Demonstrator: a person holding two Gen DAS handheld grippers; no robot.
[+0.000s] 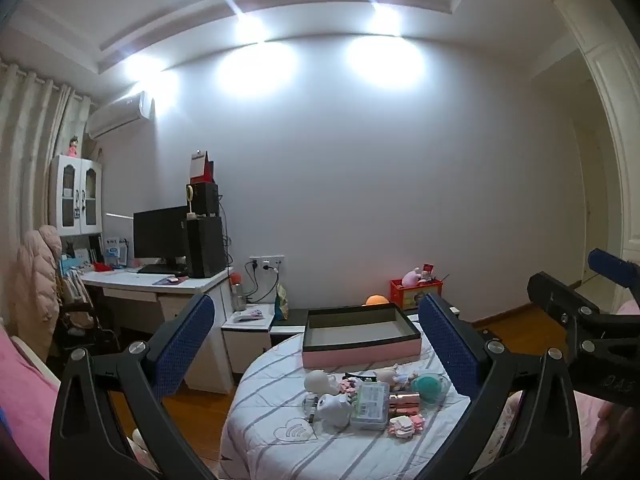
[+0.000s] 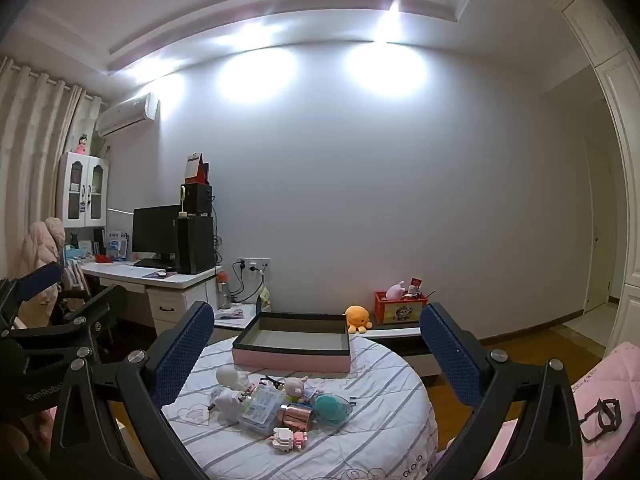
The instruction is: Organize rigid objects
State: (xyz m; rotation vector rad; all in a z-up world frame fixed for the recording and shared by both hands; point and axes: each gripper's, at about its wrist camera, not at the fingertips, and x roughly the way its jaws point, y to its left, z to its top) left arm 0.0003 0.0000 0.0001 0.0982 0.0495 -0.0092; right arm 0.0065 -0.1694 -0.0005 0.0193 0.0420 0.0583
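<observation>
A round table with a striped white cloth [image 1: 264,412] [image 2: 384,436] holds an open empty box with pink sides and a dark rim [image 1: 360,334] [image 2: 294,344] at its far side. A heap of small items lies nearer: white figurines [image 1: 332,400] [image 2: 230,396], a clear plastic case [image 1: 372,406] [image 2: 258,408], a teal round thing [image 1: 430,386] [image 2: 330,406], a rose-gold tin [image 2: 296,416], pink block toys [image 1: 406,426] [image 2: 290,438]. My left gripper [image 1: 316,344] and right gripper [image 2: 316,346] are open and empty, held above the table's near side.
A white desk with monitor and speakers [image 1: 176,248] [image 2: 172,240] stands at the left. A low cabinet behind the table carries a red toy box [image 1: 416,292] [image 2: 400,310] and an orange plush [image 2: 357,318]. Pink bedding [image 2: 608,384] with black glasses [image 2: 602,420] lies at the right.
</observation>
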